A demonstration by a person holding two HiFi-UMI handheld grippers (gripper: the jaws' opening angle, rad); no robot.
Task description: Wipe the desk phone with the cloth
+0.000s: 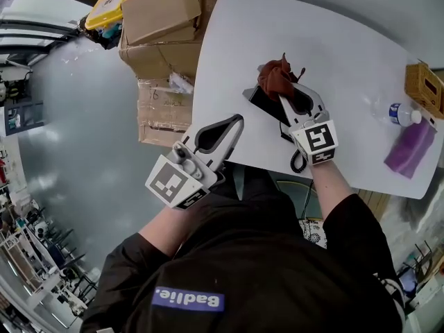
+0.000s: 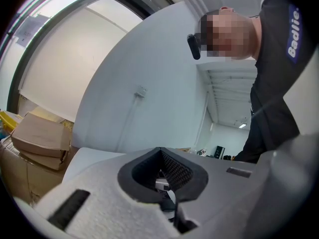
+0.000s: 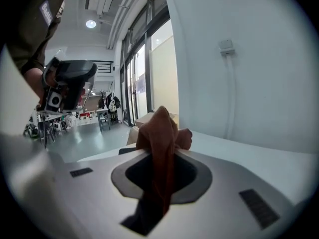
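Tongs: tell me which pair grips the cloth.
The right tongs, shut on the rust-brown cloth above the desk phone; the left tongs are shut on nothing.

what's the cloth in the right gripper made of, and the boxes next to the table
The cloth looks like soft fabric, rust brown and matte: it bunches and hangs limp where the right gripper pinches it. The boxes beside the table look like plain brown cardboard, matte, with flat panels and folded edges.

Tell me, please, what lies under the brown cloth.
Part of the black desk phone shows beneath the cloth, which the right gripper pinches. The phone's far end is covered, so it cannot be seen.
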